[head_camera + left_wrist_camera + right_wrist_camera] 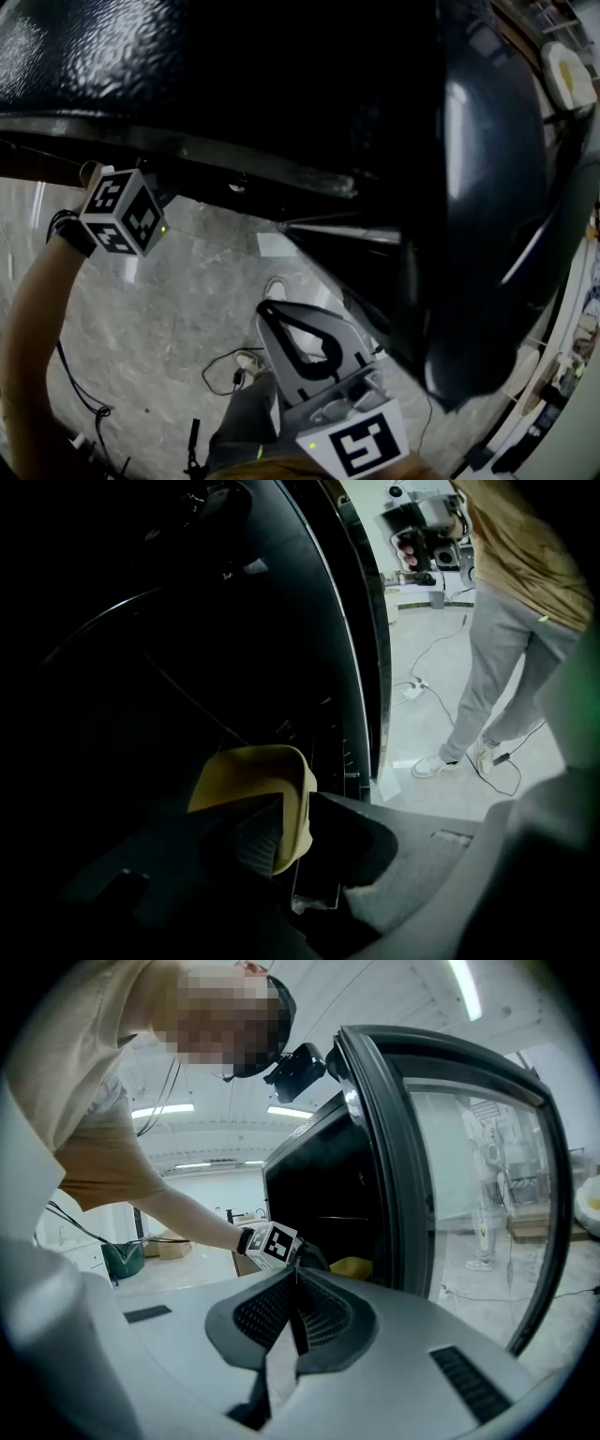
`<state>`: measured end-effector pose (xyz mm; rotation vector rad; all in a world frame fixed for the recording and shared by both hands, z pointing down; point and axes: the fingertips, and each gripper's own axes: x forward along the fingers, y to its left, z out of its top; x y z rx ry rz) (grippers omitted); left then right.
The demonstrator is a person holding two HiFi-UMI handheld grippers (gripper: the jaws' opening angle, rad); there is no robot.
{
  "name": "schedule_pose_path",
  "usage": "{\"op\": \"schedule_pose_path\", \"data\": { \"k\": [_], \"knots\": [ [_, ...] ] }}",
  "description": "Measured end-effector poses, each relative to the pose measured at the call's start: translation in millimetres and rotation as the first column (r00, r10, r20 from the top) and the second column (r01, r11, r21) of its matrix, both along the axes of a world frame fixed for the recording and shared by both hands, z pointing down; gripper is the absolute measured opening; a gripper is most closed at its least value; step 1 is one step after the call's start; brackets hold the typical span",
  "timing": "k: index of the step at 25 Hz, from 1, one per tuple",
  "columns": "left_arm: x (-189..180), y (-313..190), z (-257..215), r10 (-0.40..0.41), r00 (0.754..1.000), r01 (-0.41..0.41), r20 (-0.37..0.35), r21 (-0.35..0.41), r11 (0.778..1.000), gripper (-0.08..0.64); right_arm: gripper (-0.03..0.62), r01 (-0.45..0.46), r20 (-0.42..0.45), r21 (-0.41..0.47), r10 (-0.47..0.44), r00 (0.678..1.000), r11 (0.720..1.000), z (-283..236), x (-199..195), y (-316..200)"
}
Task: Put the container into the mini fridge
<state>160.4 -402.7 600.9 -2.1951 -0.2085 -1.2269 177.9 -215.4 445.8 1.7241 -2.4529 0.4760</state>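
The yellow container (pixel 246 778) sits inside the dark mini fridge (pixel 169 667). My left gripper (pixel 298 803) reaches in with one wall of the container between its fingers. The jaws stand open, and I see no firm press on that wall. In the head view only the left gripper's marker cube (pixel 122 212) shows, under the fridge's black top (pixel 216 66). My right gripper (pixel 267 311) hangs in front of the fridge, shut and empty. Its own view shows its pads (pixel 286 1321) meeting, with the yellow container (pixel 352 1266) beyond them in the fridge opening.
The fridge's glass door (pixel 469 1194) stands open at the right, seen edge-on as the door (pixel 487 187) in the head view. A person's legs (pixel 497 667) and shoes stand on the pale floor (pixel 187 281). Cables (pixel 417 688) trail there.
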Motion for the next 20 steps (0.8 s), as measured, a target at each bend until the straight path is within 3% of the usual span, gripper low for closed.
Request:
{"op": "schedule_pose_path", "data": {
  "k": [6,20],
  "knots": [
    [-3,7,-13,-0.023,0.999,0.023,-0.039,-0.009,1.0,0.126,0.002,0.008,0.001,0.011,-0.008,1.0,1.0,-8,-9,4],
    [-26,39,-41,-0.074,0.985,0.071,-0.159,-0.022,0.997,0.129,0.002,0.025,-0.017,0.043,-0.024,1.0,0.999,-22,-34,23]
  ]
}}
